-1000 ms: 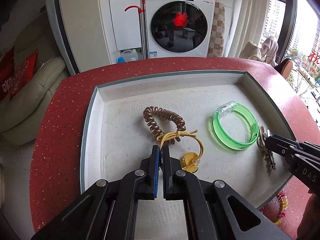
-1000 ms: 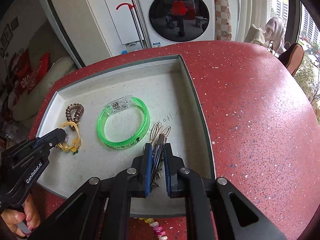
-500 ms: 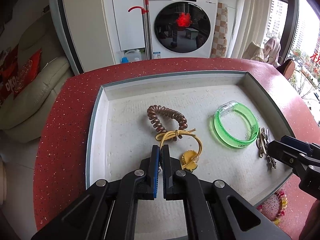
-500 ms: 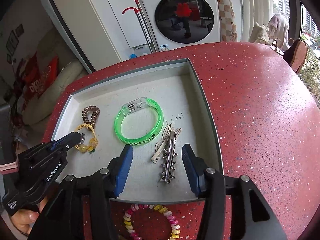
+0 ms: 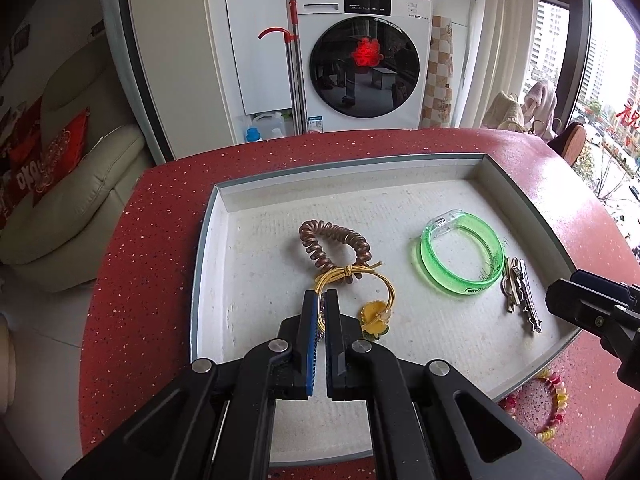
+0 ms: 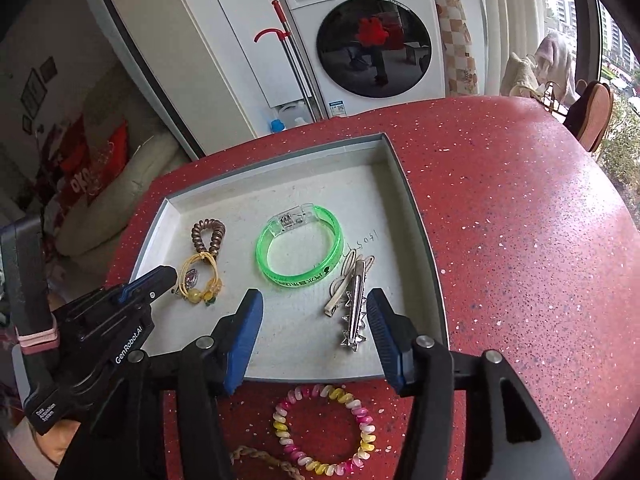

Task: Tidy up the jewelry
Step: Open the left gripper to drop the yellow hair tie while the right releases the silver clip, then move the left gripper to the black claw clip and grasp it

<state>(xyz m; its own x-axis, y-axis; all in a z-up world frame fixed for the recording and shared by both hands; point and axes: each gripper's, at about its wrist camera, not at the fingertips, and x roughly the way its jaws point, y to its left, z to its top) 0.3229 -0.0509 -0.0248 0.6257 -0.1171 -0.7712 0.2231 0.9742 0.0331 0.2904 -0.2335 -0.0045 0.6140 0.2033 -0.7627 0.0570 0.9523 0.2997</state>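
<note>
— How is the left gripper (image 5: 321,296) held?

— It is tipped forward and down. Its two jaws are pressed nearly together, with only a thin slit left between the blue pads (image 5: 309,332).

— And the right gripper (image 6: 314,296)?

— It is tipped down in the same way, but its jaws are spread wide apart. Nothing is squeezed between them.

— Where are the two placed?

— They are held side by side and well apart, both pointed the same way. The left one is seen low at the left of the right wrist view.

— Can a hand be seen?

— A small part of a hand (image 6: 50,438) is seen under the left gripper's handle. The rest is hidden.
</note>
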